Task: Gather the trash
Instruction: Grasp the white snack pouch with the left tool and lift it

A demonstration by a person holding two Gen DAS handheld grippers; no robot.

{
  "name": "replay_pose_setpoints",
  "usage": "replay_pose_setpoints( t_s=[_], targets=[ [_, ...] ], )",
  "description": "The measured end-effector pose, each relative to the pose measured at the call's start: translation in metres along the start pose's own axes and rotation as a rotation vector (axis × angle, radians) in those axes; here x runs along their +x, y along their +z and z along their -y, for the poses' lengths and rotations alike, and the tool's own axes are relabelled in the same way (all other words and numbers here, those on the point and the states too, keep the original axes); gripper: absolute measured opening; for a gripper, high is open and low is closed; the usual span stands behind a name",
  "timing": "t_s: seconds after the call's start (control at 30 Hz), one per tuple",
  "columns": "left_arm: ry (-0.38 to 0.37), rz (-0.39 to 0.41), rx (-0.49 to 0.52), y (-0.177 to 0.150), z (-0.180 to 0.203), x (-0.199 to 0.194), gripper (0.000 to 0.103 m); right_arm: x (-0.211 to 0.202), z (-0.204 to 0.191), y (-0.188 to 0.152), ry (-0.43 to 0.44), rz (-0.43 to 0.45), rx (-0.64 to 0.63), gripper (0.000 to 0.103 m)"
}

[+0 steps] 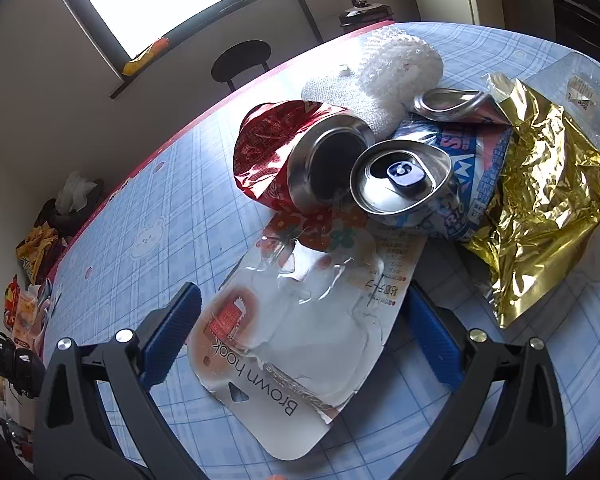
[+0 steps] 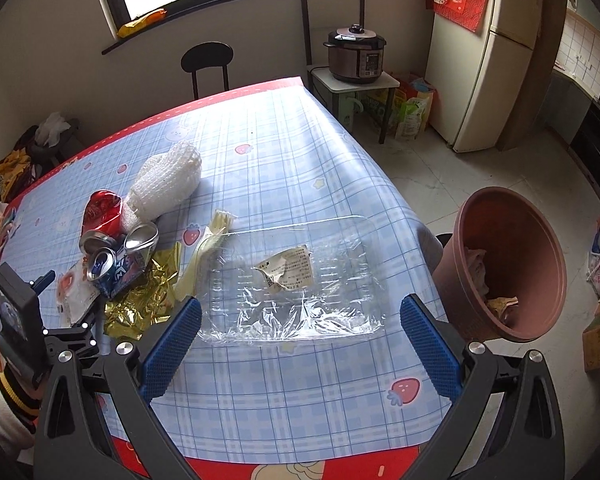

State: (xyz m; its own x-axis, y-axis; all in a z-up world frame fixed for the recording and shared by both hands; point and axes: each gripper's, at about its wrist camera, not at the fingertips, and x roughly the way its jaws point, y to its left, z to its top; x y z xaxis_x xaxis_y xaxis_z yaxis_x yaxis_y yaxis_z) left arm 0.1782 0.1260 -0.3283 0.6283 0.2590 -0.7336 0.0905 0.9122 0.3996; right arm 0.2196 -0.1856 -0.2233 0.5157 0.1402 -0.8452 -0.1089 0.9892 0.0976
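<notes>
Left wrist view: the left hand-held gripper (image 1: 300, 340) hangs wide open over the worktop (image 1: 140, 220), its blue pads on either side of a flat white "Brown hook" package (image 1: 296, 340), not touching it.
Trash pile: beyond the package lie a crushed red can (image 1: 284, 152) and a crushed blue-and-white can (image 1: 412, 180), pressed against each other, both on their sides.
Third can: a flattened silver can (image 1: 448, 104) lies behind the blue-and-white one.
Foam wrap: a white foam net sleeve (image 1: 384, 76) sits behind the red can, touching it.
Foil: a crumpled gold foil wrapper (image 1: 540, 208) spreads to the right of the cans, partly under the blue-and-white one.
Right wrist view: the right hand-held gripper (image 2: 300, 340) is also spread open, above the near edge of a clear plastic tray (image 2: 296, 280), gripping nothing.
Tray: it lies flat on the checked worktop, covered with wrinkled film and bearing a torn paper label (image 2: 288, 268).
Yellowish strip: a pale wrapper (image 2: 204, 256) lies between the tray and the gold foil.
Bin: a brown trash bin (image 2: 504, 264) stands off the right edge of the worktop, with some rubbish inside.
Person: a striped sleeve cuff (image 2: 8, 392) shows at the lower left, behind the left hand-held gripper.
</notes>
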Motion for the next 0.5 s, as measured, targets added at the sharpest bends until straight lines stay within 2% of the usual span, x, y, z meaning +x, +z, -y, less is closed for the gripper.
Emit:
replay_pose_setpoints(
  t_s=[0.07,0.13,0.17,0.2,0.23,0.5],
  targets=[
    [-0.019,-0.002,-0.011,0.001,-0.002,0.0,0.098,0.003,-0.003,0.0,0.005,-0.006,-0.005,0.098],
    [-0.051,-0.003,-0.021,0.002,-0.006,0.001,0.084,0.006,-0.005,0.001,0.015,-0.011,-0.009,0.098],
    [-0.073,-0.011,-0.028,0.002,-0.008,0.001,0.059,0.007,-0.006,0.0,0.02,-0.013,-0.012,0.098],
    [-0.076,-0.028,-0.036,0.002,-0.009,0.002,0.039,0.009,-0.006,0.0,0.023,-0.015,-0.015,0.098],
    [-0.072,-0.037,-0.049,0.002,-0.012,0.002,0.039,0.011,-0.007,-0.001,0.027,-0.02,-0.016,0.098],
    [-0.179,-0.004,-0.227,-0.01,-0.053,-0.028,0.033,0.038,-0.003,-0.011,0.057,-0.081,-0.005,0.098]
  ],
)
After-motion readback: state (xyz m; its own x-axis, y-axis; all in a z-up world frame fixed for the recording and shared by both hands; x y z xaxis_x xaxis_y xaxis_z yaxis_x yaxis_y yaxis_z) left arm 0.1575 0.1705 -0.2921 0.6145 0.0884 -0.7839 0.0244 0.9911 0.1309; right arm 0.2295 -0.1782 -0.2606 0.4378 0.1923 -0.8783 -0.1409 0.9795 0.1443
